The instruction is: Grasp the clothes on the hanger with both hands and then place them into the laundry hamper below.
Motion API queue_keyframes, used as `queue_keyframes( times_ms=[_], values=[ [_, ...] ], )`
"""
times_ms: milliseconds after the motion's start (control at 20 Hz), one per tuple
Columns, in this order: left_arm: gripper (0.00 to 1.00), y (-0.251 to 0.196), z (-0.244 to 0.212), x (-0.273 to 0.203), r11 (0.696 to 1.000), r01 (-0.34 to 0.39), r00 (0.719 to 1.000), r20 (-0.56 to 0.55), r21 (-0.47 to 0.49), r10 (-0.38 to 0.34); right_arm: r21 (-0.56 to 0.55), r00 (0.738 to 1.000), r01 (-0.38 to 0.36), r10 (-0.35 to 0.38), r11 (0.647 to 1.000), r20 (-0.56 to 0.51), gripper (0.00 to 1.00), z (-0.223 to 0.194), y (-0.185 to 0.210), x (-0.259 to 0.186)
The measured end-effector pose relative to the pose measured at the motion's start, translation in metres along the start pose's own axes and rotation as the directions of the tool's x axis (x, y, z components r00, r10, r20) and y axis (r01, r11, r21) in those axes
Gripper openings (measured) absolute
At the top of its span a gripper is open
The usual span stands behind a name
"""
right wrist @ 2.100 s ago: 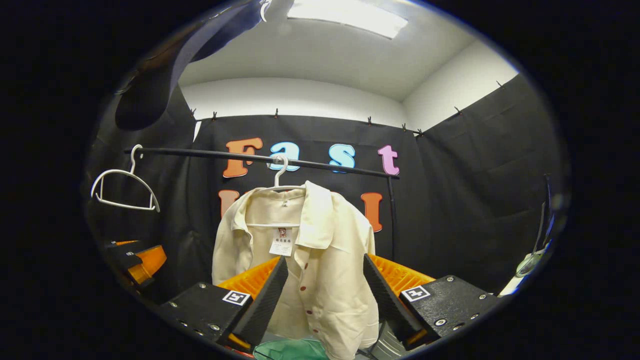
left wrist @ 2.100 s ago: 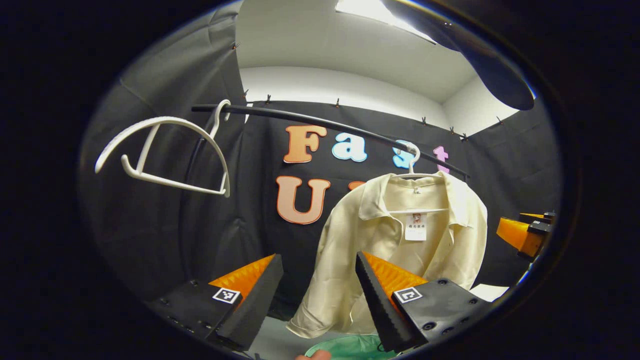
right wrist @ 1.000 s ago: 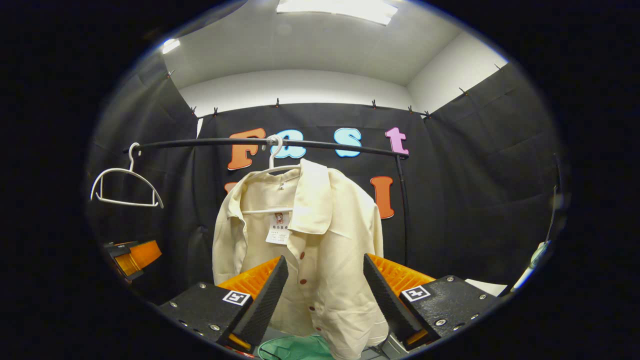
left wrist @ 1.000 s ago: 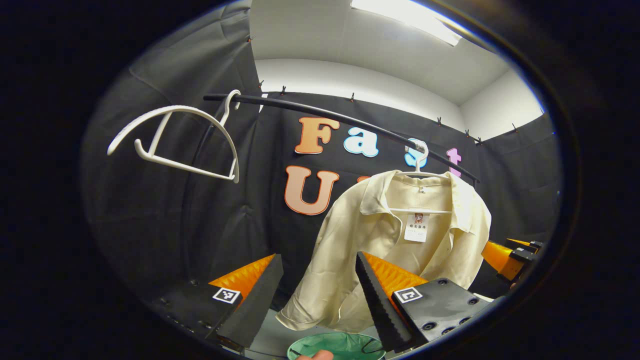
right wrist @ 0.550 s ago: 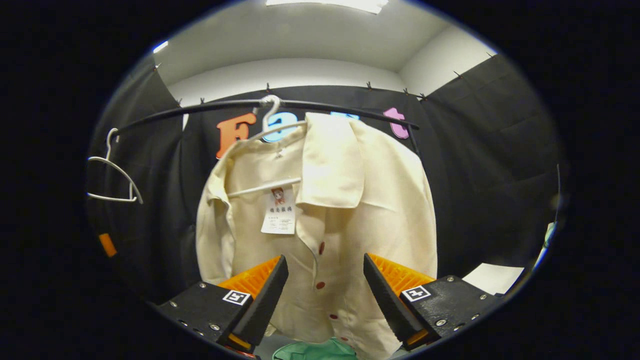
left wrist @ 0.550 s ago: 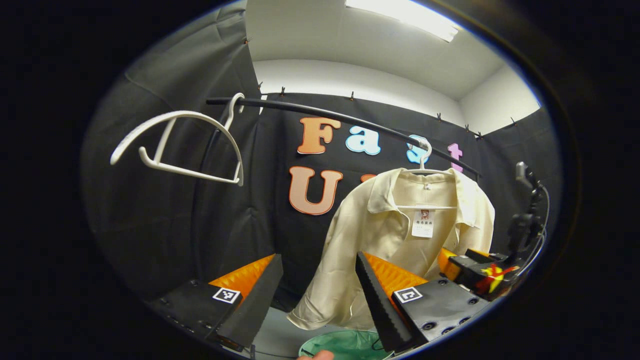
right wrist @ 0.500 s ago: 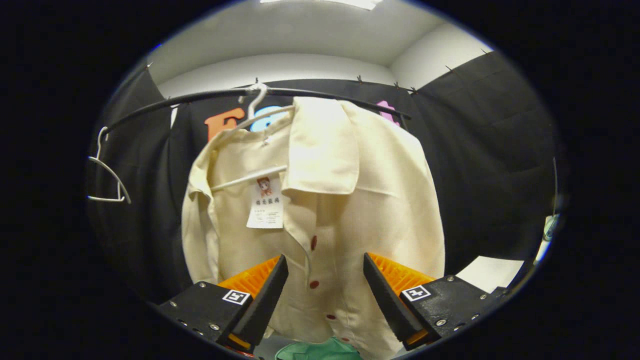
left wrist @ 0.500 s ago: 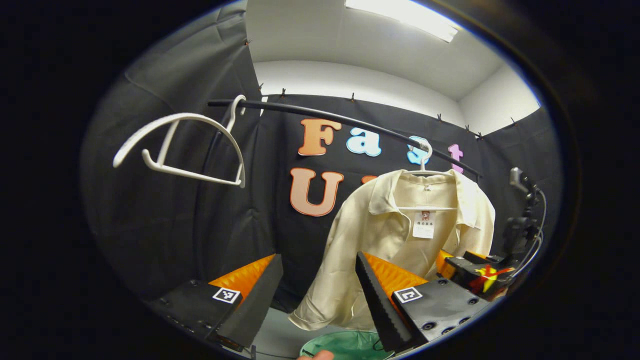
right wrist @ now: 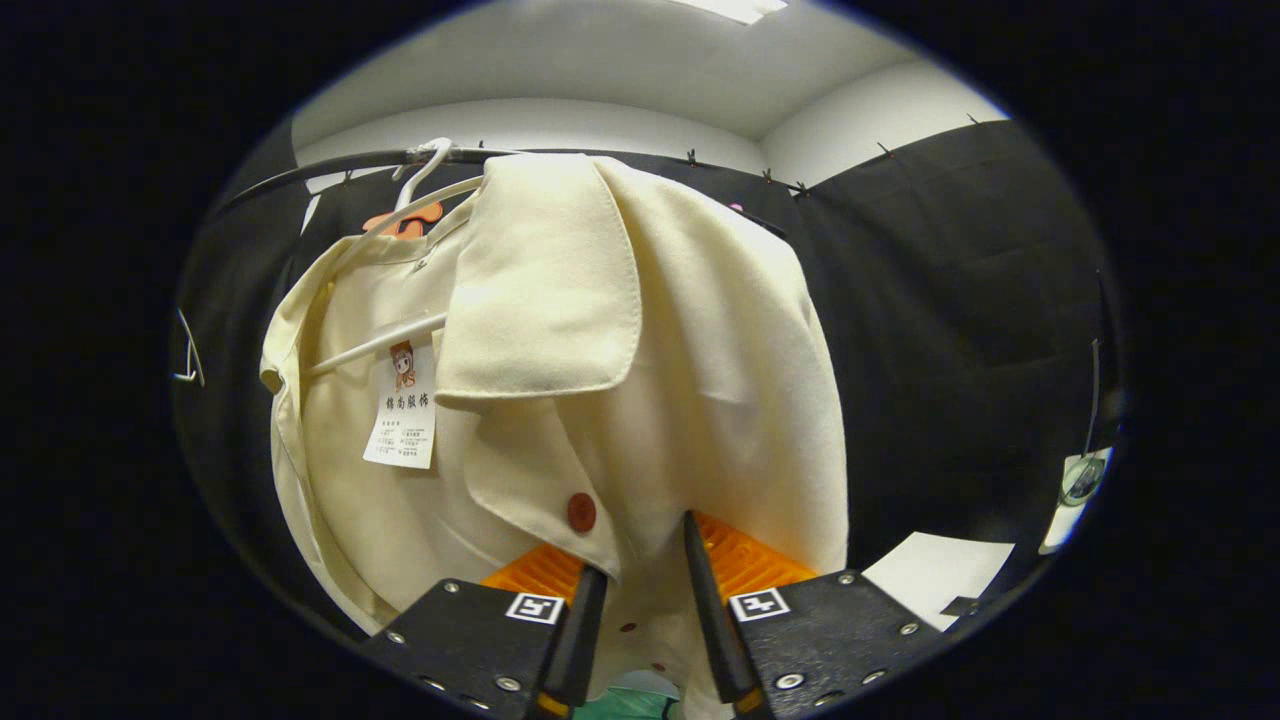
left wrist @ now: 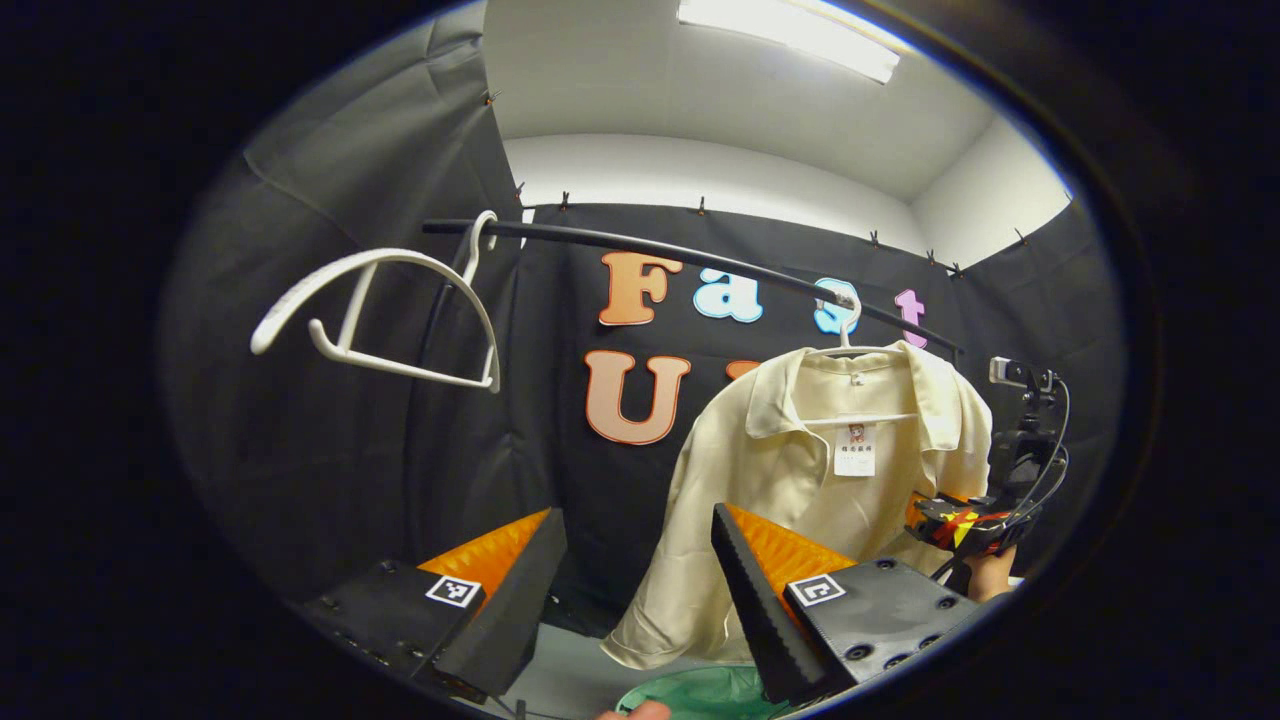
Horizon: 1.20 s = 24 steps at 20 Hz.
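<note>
A cream shirt hangs on a white hanger from the black rail. In the left gripper view my left gripper is open, short of the shirt's left sleeve, with nothing between its fingers. My right gripper shows there at the shirt's right side, with a hand holding it. In the right gripper view the shirt is very close. My right gripper has its fingers drawn in on the shirt's buttoned front edge. The green hamper lies below the shirt.
An empty white hanger hangs at the rail's left end. Black cloth walls close the booth behind and on both sides. A white sheet lies low on the right. A fingertip shows at the bottom edge.
My right gripper moved in close to the shirt's front and narrowed its fingers onto the front edge. The left gripper drifted slightly and stays open.
</note>
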State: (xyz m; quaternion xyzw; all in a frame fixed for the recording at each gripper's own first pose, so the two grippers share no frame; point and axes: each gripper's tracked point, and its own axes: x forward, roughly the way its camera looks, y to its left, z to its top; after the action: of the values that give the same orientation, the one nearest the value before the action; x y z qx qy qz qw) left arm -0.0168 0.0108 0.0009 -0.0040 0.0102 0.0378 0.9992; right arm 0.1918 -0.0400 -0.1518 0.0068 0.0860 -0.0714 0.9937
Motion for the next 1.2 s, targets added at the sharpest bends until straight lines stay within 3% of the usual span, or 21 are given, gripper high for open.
queue_keyframes(
  times_ms=[50,100,200,400,550,700,750,800,850,1000,1050,1200],
  values=[
    [0.95,-0.006,-0.002,0.003,1.000,0.021,1.000,-0.003,-0.010,-0.021,-0.033,1.000,-0.008,0.008,0.999,0.003,0.36,0.003,-0.006,-0.002],
    [0.96,-0.015,-0.005,0.009,0.999,0.047,0.999,-0.008,-0.021,-0.047,-0.058,1.000,-0.025,0.026,0.998,0.005,0.16,0.007,-0.009,-0.006],
    [0.96,-0.033,-0.014,0.024,0.994,0.104,0.994,-0.029,-0.041,-0.105,-0.074,0.996,-0.095,0.094,0.993,-0.012,0.02,0.009,-0.005,-0.018],
    [0.96,-0.081,-0.030,0.057,0.973,0.215,0.975,-0.045,-0.080,-0.219,-0.043,0.977,-0.211,0.209,0.977,-0.039,0.00,0.014,0.004,-0.051],
    [0.96,-0.107,-0.060,0.092,0.967,0.231,0.965,-0.099,-0.110,-0.242,-0.038,0.964,-0.263,0.261,0.964,-0.042,0.00,0.023,0.012,-0.063],
    [1.00,-0.119,-0.087,0.126,0.974,0.207,0.967,-0.131,-0.093,-0.218,-0.022,0.950,-0.311,0.310,0.950,-0.047,0.00,0.024,0.024,-0.074],
    [0.92,-0.121,-0.095,0.133,0.977,0.201,0.968,-0.137,-0.075,-0.209,-0.028,0.948,-0.317,0.316,0.948,-0.049,0.00,0.024,0.027,-0.075],
    [0.92,-0.123,-0.102,0.140,0.979,0.196,0.969,-0.139,-0.059,-0.203,-0.036,0.946,-0.322,0.320,0.946,-0.051,0.00,0.024,0.028,-0.075],
    [1.00,-0.124,-0.108,0.149,0.981,0.190,0.971,-0.136,-0.041,-0.194,-0.040,0.944,-0.329,0.327,0.944,-0.051,0.00,0.024,0.031,-0.076],
    [0.92,-0.113,-0.107,0.180,0.991,0.124,0.988,-0.098,0.055,-0.118,-0.044,0.936,-0.349,0.347,0.936,-0.058,0.00,0.026,0.041,-0.076],
    [1.00,-0.108,-0.101,0.188,0.992,0.105,0.992,-0.079,0.075,-0.099,-0.048,0.934,-0.355,0.352,0.934,-0.060,0.00,0.026,0.043,-0.078],
    [0.96,-0.101,-0.094,0.207,0.989,0.104,0.994,-0.045,0.107,-0.100,-0.059,0.932,-0.360,0.356,0.931,-0.062,0.00,0.026,0.048,-0.081]
  ],
)
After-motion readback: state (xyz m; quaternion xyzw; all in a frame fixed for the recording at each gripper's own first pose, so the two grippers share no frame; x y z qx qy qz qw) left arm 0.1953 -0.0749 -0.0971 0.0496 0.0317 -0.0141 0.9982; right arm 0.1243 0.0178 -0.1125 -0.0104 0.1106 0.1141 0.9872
